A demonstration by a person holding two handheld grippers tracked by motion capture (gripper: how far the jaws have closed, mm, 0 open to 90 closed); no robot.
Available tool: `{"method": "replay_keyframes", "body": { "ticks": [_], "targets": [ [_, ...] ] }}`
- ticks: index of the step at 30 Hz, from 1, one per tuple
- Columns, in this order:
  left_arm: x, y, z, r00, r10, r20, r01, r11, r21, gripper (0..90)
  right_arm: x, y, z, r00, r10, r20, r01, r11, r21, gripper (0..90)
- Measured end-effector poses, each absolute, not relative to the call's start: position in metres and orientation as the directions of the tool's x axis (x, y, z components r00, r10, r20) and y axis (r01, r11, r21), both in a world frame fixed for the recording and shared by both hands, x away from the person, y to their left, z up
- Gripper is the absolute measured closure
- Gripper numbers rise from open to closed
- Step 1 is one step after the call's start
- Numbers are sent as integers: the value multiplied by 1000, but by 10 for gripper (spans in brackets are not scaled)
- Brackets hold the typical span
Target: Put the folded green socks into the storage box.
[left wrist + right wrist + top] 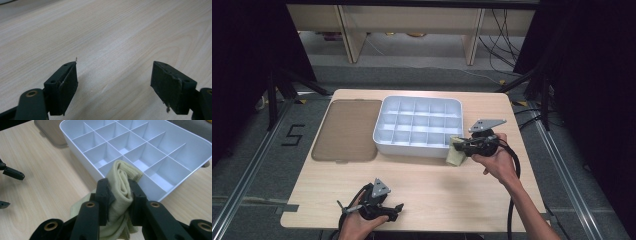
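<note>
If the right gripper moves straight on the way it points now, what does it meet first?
Most likely the white divided tray. The right gripper, shut on a rolled yellow cloth, points at the tray's near wall. The cloth's tip seems to be just at the rim, so it would touch first, though depth is unclear.

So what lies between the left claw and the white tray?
Bare wooden table; the high view shows nothing between the left claw and the white tray.

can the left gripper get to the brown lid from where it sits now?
Probably yes. The left gripper is open and empty at the near table edge, and only bare tabletop lies between it and the brown lid.
</note>
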State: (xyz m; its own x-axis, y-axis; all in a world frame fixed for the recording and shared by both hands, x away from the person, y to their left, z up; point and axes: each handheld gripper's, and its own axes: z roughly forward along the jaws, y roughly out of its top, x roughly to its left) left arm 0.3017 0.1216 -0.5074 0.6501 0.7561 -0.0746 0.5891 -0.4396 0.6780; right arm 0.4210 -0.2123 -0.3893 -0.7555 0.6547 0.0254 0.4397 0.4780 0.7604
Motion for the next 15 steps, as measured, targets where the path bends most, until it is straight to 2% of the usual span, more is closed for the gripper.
{"method": "replay_keyframes", "body": {
  "ticks": [15],
  "targets": [
    [301,121,-506,657,751,-64,576,-445,686,213,442,-212,-370,-727,687,2,446,470,761,742]
  ]
}}
